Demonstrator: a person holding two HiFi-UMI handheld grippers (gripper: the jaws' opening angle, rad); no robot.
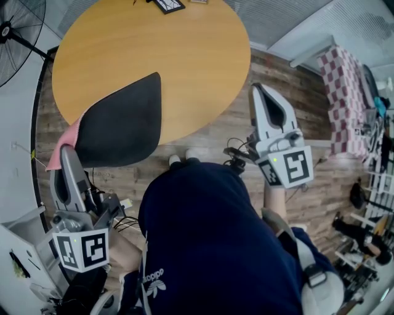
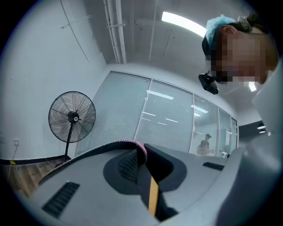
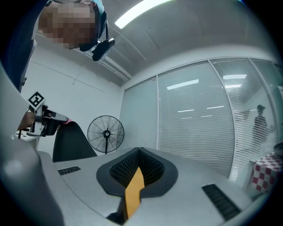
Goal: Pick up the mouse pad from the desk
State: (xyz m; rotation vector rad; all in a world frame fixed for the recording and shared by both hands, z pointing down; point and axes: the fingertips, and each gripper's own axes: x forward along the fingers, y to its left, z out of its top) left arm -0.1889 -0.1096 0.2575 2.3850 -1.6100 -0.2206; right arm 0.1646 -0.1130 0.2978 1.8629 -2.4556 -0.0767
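The mouse pad (image 1: 120,120), black on top and pink underneath, hangs in the air over the near left edge of the round wooden desk (image 1: 197,55). My left gripper (image 1: 64,151) is shut on the pad's pink corner. In the left gripper view the pad's edge (image 2: 141,150) runs between the closed jaws of the left gripper (image 2: 138,145). My right gripper (image 1: 257,86) is held off the desk's right side, shut with nothing in it; its tips meet in the right gripper view (image 3: 139,150). That view also shows the lifted pad (image 3: 70,141) at the left.
A standing fan (image 1: 15,37) is at the far left by the wall. A framed item (image 1: 167,5) lies at the desk's far edge. A red-checked cloth (image 1: 345,98) and clutter are at the right. The person's dark blue top (image 1: 203,246) fills the foreground.
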